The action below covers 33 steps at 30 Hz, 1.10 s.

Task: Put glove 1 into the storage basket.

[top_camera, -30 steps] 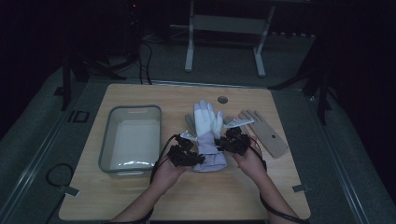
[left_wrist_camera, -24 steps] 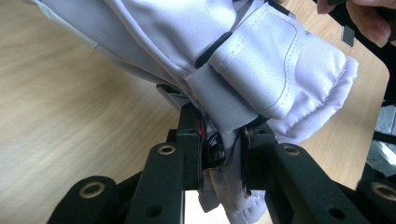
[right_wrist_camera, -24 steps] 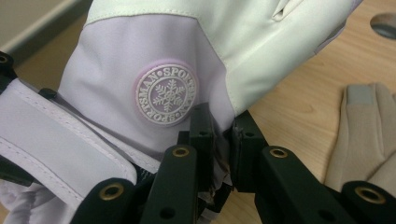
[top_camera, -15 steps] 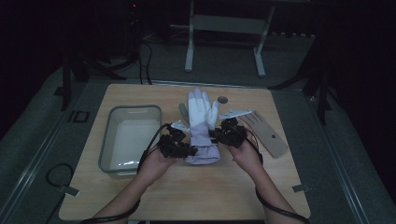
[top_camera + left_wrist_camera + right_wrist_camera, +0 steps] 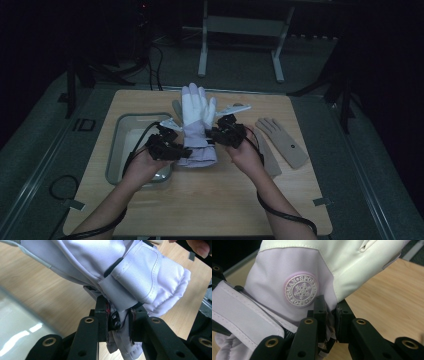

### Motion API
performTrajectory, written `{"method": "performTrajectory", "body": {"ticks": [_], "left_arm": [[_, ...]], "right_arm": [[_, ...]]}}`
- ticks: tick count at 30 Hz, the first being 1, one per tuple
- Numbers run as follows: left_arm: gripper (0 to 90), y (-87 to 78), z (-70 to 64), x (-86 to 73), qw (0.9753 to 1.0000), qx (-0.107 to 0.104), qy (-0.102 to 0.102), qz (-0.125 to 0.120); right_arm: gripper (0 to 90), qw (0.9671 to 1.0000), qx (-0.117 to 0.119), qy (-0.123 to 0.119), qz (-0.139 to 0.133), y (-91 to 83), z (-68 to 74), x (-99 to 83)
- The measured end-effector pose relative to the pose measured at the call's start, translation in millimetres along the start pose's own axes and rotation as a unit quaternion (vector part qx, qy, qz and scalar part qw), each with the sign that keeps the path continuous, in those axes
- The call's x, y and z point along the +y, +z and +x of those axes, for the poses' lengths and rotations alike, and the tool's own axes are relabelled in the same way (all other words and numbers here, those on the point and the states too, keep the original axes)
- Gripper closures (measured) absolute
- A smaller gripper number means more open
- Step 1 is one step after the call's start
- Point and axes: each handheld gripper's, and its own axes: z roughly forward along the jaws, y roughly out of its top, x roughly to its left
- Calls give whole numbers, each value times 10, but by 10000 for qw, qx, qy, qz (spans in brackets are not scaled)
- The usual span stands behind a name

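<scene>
The white and lilac ski glove (image 5: 196,122) is held up off the desk (image 5: 210,200), a little far of its middle, with its finger end pointing away from the person and its cuff toward them. Both grippers have it. The left gripper (image 5: 181,151) grasps the cuff edge: in the left gripper view its fingers (image 5: 101,315) are clenched on a fold of lilac fabric just below the strap. The right gripper (image 5: 214,134) pinches the opposite side of the wrist, its fingers (image 5: 320,312) closed on the seam beside the round snowflake badge (image 5: 301,290).

Taking the glove at two opposite points near the cuff probably keeps it spread and flat instead of letting it droop, and leaves the bulky finger end hanging free of the fingers. It also gives the person control of which way the glove tilts.

The clear tray (image 5: 122,125) sits just left of the glove, partly under the left hand, so it looks like the likely destination. A beige knit glove (image 5: 282,142) lies flat on the right side of the desk, apart from the held one and not touched.
</scene>
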Motion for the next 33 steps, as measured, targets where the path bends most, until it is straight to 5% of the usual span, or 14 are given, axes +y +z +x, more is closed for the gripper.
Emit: {"method": "performTrajectory", "body": {"ticks": [12, 21, 26, 33], "left_arm": [[740, -463, 301, -368, 9995, 279, -127, 104], [738, -680, 578, -688, 9988, 304, -311, 234], [736, -638, 724, -857, 9982, 141, -496, 299], [733, -323, 836, -1084, 9957, -30, -755, 534]], "right_arm": [[817, 9994, 286, -186, 6, 416, 555, 321], [817, 9984, 508, -246, 105, 772, 883, 423], [817, 9979, 531, -227, 284, 957, 986, 421], [817, 9956, 481, -210, 776, 1268, 992, 224]]}}
